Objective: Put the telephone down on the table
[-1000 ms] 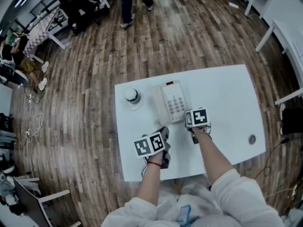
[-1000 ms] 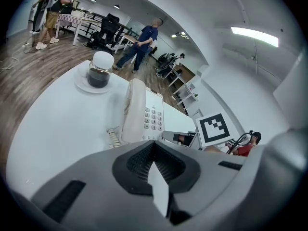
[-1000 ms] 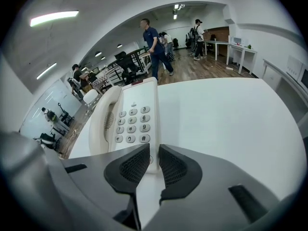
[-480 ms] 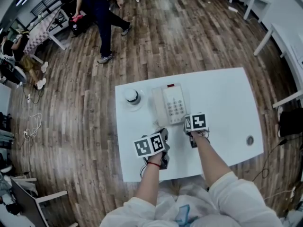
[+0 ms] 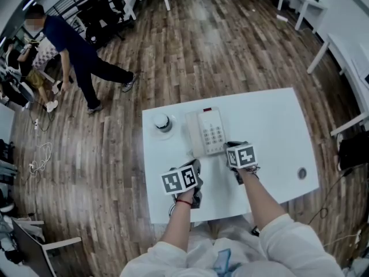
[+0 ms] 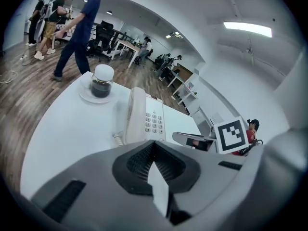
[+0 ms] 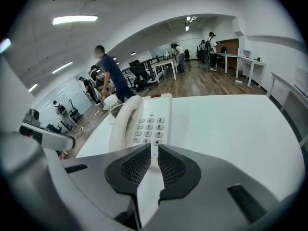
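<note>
The telephone (image 5: pixel 207 133) lies on the counter (image 5: pixel 277 131) just ahead of the right claw (image 5: pixel 232 146), whose empty, slightly parted jaws have just been closing. The left claw (image 5: pixel 196 166) is pressed together, empty.

A white rectangular table (image 5: pixel 277 120) stands on a wooden plank floor (image 5: pixel 115 154). A white push-button telephone (image 5: pixel 209 131), handset in its cradle, lies near the far edge. Toward the far left corner sits a white saucer (image 5: pixel 155 127) bearing a lidded glass cup (image 5: pixel 162 121). A small round grommet (image 5: pixel 302 173) is set near the near right corner.

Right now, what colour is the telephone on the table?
The telephone is white; the right gripper view shows it best.
</note>
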{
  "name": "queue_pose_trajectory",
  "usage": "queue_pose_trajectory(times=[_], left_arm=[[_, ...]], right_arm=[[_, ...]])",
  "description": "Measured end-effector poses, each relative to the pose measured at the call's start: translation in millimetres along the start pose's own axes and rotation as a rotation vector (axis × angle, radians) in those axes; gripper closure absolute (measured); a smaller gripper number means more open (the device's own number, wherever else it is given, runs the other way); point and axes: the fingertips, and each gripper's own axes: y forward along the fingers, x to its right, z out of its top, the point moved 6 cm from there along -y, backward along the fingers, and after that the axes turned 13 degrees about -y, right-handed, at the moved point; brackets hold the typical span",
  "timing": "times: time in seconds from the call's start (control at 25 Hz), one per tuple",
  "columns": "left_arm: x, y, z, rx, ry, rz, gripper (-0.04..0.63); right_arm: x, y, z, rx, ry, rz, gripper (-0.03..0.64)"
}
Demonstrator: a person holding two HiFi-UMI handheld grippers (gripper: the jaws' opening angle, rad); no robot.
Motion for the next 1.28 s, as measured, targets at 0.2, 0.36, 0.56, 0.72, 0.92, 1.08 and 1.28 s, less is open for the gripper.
queue_pose_trajectory(times=[0.2, 0.36, 0.56, 0.72, 0.92, 1.08, 1.28], left_arm=[[5, -7, -3, 0.008, 0.043, -0.004, 0.595], [11, -14, -4, 0.027, 0.081, -0.017, 0.595], [19, -30, -5, 0.048, 0.122, -0.037, 0.595], [29, -43, -8, 0.061, 0.175, -0.059, 0.595], [41, -63, -14, 0.092, 0.268, -0.083, 0.595], [48, -79, -19, 0.142, 0.346, -0.144, 0.595], [55, -97, -25, 0.19, 0.356, -0.219, 0.595]], right_arm=[[-20, -34, 7, 0.075, -0.033, 0.039, 0.549], [-40, -59, 9, 0.149, -0.067, 0.075, 0.549], [-65, -90, 8, 0.211, -0.098, 0.1, 0.549], [-78, -112, 10, 0.265, -0.1, 0.109, 0.549], [-92, -138, 12, 0.324, -0.129, 0.106, 0.549], [-102, -155, 10, 0.372, -0.147, 0.108, 0.549], [-115, -179, 9, 0.445, -0.14, 0.131, 0.549]])
